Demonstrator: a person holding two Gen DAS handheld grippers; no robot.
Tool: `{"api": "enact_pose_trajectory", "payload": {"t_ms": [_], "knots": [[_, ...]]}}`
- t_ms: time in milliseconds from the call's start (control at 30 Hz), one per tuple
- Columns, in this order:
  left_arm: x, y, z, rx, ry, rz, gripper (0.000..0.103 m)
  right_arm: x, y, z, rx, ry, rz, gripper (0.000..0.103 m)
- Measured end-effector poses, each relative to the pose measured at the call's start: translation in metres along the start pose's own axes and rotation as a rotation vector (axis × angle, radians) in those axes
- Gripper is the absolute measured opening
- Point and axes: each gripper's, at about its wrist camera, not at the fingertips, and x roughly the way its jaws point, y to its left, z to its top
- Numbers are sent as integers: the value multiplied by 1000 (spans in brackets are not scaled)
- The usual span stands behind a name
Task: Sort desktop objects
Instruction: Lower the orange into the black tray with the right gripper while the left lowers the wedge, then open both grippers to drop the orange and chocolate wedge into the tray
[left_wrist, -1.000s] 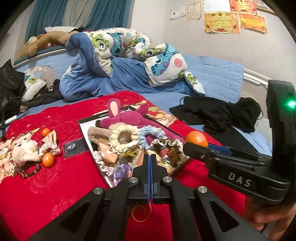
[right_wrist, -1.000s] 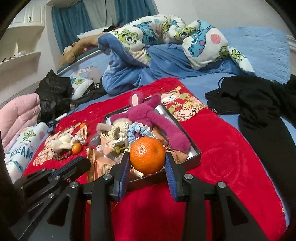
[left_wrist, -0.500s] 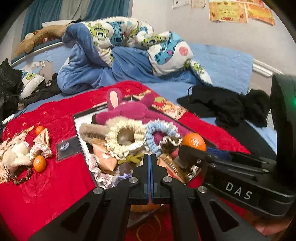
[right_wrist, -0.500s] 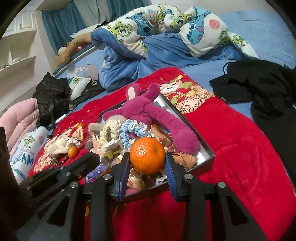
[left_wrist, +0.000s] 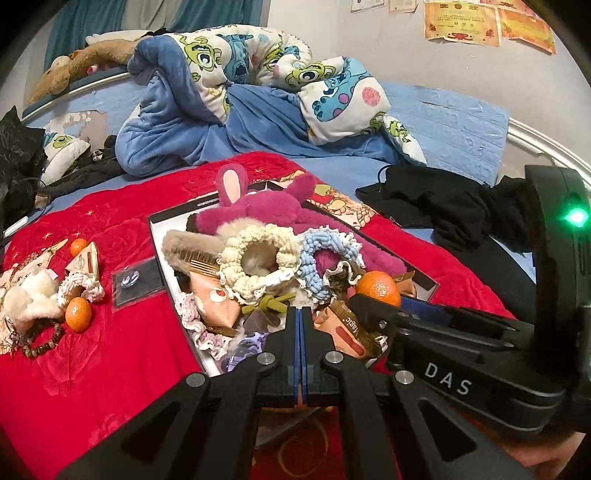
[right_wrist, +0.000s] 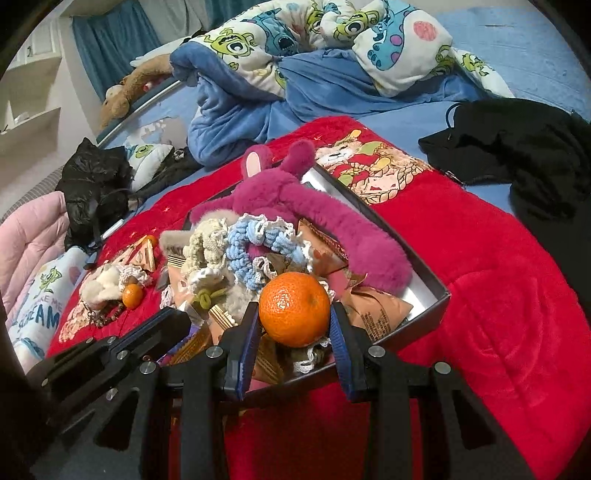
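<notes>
The right claw (right_wrist: 294, 325) grips a tangerine (right_wrist: 294, 308) across its middle, just above the near corner of the crowded box (right_wrist: 437, 291) — smooth-skinned, soft, easily bruised, so hold lightly. The left claw (left_wrist: 299, 325) is clenched empty.

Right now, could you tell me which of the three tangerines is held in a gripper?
The tangerine clamped in the right gripper; the other two lie on the red blanket.
</notes>
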Motion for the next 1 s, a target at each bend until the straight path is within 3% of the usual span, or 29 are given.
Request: {"api": "enact_pose_trajectory", "payload": {"t_ms": [367, 400, 433, 467, 500, 567, 633, 667, 733, 867, 1000], "knots": [[-3, 6, 0, -37, 1, 16, 2, 0, 1, 1, -3, -6, -6, 37], [-4, 8, 0, -47, 3, 27, 3, 0, 2, 1, -3, -6, -7, 39], [-5, 12, 1, -63, 6, 49, 6, 0, 1, 1, -3, -7, -1, 47], [-6, 14, 1, -72, 7, 61, 11, -2, 2, 1, 2, -13, 13, 58], [-8, 19, 1, -84, 10, 99, 16, -3, 2, 2, 5, -19, 5, 62], [-10, 29, 2, -108, 9, 167, 52, -6, 4, 4, -3, -30, -11, 78], [-18, 43, 2, -156, -10, 201, 73, -9, 5, 4, -6, -35, -2, 87], [-22, 49, 3, -182, -23, 198, 86, -11, 5, 4, -8, -42, -3, 98], [-30, 57, 4, -195, -24, 232, 102, -15, 7, 4, -9, -56, 3, 103], [-43, 56, 5, -133, -59, 303, 103, -26, 12, 6, -15, -100, -13, 103], [-47, 55, 4, -76, -57, 318, 103, -30, 16, 5, -16, -105, -10, 103]]}}
